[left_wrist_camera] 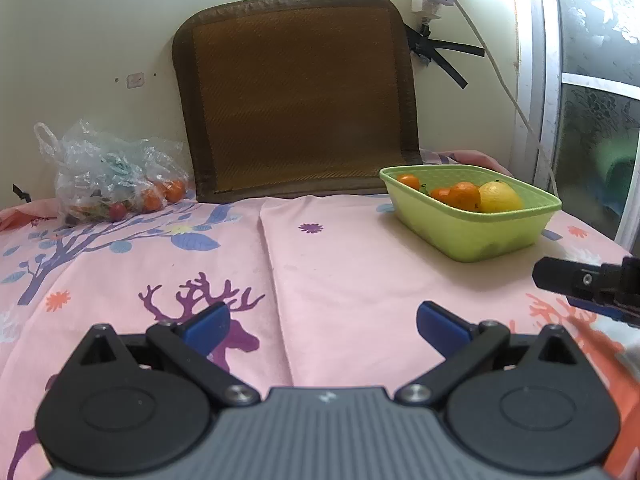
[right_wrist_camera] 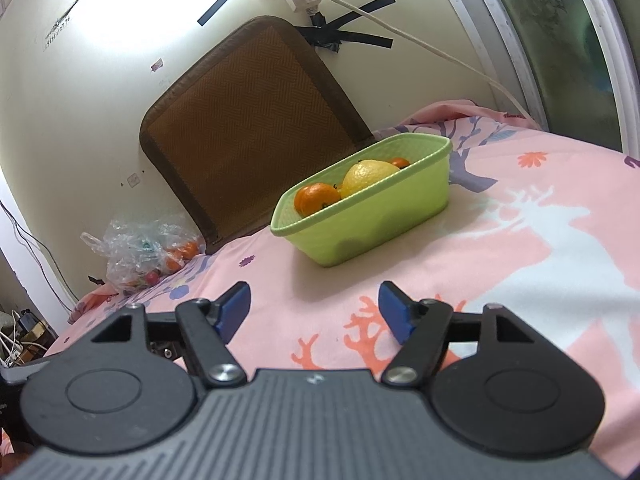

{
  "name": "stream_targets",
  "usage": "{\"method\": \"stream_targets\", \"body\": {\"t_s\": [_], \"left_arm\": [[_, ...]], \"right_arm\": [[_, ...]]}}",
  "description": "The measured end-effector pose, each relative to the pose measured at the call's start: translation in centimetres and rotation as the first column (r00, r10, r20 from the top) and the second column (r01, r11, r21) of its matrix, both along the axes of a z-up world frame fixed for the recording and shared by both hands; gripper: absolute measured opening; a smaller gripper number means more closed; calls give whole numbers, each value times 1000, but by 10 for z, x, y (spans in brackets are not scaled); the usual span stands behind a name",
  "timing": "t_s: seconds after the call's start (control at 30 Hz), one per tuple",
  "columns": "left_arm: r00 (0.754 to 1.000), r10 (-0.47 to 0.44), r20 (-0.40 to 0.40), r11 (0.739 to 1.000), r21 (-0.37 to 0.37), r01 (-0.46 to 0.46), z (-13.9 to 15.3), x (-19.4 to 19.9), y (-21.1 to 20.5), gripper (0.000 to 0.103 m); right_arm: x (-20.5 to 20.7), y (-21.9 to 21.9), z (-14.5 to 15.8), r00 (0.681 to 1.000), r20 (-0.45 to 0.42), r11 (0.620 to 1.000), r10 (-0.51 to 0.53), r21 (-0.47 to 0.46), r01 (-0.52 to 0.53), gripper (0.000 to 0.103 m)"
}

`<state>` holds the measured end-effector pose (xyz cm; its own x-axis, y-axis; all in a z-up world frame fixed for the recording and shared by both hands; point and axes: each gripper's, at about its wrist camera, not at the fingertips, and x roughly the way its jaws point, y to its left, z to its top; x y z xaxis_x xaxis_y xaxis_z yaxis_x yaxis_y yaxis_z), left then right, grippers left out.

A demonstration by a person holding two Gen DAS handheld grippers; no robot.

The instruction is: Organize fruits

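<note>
Both tongs, the left tongs (left_wrist_camera: 322, 322) and the right tongs (right_wrist_camera: 314, 308), stand open and empty over the bed (left_wrist_camera: 340, 272). Far right, the green basket (left_wrist_camera: 500, 236) already collects oranges (left_wrist_camera: 464, 196) and a lemon (left_wrist_camera: 500, 198). Far left, a plastic bag (left_wrist_camera: 104, 168) holds more fruit, probably to move next.

One basket (left_wrist_camera: 496, 236), one lemon (left_wrist_camera: 500, 197)

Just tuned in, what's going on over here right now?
Fruit sorting on a pink bedsheet. Both claws, left and right, hang open and empty above the sheet. The green basket holds oranges and a yellow citrus. More fruit sits in the plastic bag by the wall.
</note>
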<state>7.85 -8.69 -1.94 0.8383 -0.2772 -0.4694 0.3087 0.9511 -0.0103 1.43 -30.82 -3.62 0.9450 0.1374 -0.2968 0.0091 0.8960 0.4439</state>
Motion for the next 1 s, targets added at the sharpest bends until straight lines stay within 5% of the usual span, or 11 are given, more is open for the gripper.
{"method": "stream_targets", "body": {"t_s": [1.0], "left_arm": [[998, -11, 65, 999, 34, 8, 2, -11, -5, 103]], "right_arm": [[1, -4, 0, 1000, 0, 1000, 3, 14, -3, 78]]}}
